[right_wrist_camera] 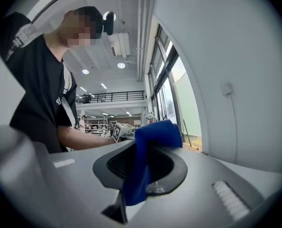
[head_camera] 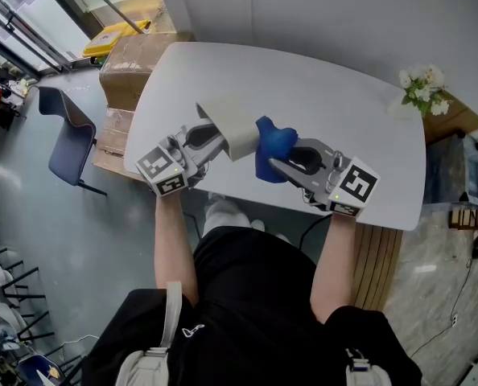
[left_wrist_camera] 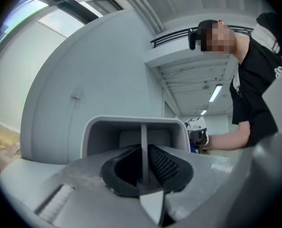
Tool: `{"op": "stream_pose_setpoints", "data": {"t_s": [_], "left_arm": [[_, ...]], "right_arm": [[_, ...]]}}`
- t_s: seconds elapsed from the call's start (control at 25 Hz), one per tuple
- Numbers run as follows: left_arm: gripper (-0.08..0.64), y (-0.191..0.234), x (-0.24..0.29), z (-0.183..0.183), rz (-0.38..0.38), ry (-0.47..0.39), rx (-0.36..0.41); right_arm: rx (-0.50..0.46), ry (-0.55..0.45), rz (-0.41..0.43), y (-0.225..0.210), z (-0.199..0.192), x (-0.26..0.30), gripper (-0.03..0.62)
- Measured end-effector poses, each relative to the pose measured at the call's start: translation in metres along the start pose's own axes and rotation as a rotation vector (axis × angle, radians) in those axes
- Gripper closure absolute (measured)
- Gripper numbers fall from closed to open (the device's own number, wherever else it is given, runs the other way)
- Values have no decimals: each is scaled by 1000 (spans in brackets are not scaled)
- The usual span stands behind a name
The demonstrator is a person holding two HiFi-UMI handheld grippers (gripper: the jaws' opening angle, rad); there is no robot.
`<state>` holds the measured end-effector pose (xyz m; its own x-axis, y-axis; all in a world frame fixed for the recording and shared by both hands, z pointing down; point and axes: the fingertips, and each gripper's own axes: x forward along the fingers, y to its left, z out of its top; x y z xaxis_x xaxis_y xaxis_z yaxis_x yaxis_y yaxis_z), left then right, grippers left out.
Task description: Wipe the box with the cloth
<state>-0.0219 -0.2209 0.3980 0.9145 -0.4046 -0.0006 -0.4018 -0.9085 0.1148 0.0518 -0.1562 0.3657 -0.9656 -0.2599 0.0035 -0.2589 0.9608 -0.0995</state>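
Clamped shut in left gripper (head_camera: pixel 215 139): thin wall of open grey box (head_camera: pixel 232 127), over near part of white table (head_camera: pixel 344 111). Pinched tight in right gripper (head_camera: pixel 281 166): blue cloth (head_camera: pixel 273 145), bunched, touching right side of box.

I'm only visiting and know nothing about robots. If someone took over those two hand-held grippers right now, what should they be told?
Left gripper: shut on one thin wall of the box, holding it over the white table.
Right gripper: shut on the blue cloth, which appears to meet the box's side.
Done: box and cloth are both in hand, cloth at the box.
Left: the wiping itself. How much of the box is already wiped cannot be told.
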Motion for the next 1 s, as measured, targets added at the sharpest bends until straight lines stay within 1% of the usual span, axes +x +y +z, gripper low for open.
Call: {"op": "stream_pose_setpoints", "data": {"t_s": [0.24, 0.32, 0.4, 0.52, 0.68, 0.76, 0.88, 1.0], "left_arm": [[511, 1, 6, -27, 10, 185, 69], [511, 2, 8, -40, 18, 269, 91], [511, 1, 10, -56, 16, 369, 121], [511, -2, 12, -78, -3, 496, 154], [511, -4, 15, -103, -35, 604, 159], [511, -4, 14, -116, -51, 684, 173], [511, -6, 12, -139, -82, 814, 208], [511, -5, 10, -160, -103, 902, 209]], "right_arm": [[29, -75, -25, -5, 7, -3, 537], [40, -115, -32, -6, 12, -5, 537], [48, -146, -39, -7, 16, -8, 537], [57, -175, -60, -11, 19, -10, 538], [68, -200, -81, -16, 19, -11, 537], [75, -214, -99, -21, 19, -12, 537], [79, -216, -152, -30, 16, -14, 537], [71, -200, -210, -40, 12, -14, 537]]}}
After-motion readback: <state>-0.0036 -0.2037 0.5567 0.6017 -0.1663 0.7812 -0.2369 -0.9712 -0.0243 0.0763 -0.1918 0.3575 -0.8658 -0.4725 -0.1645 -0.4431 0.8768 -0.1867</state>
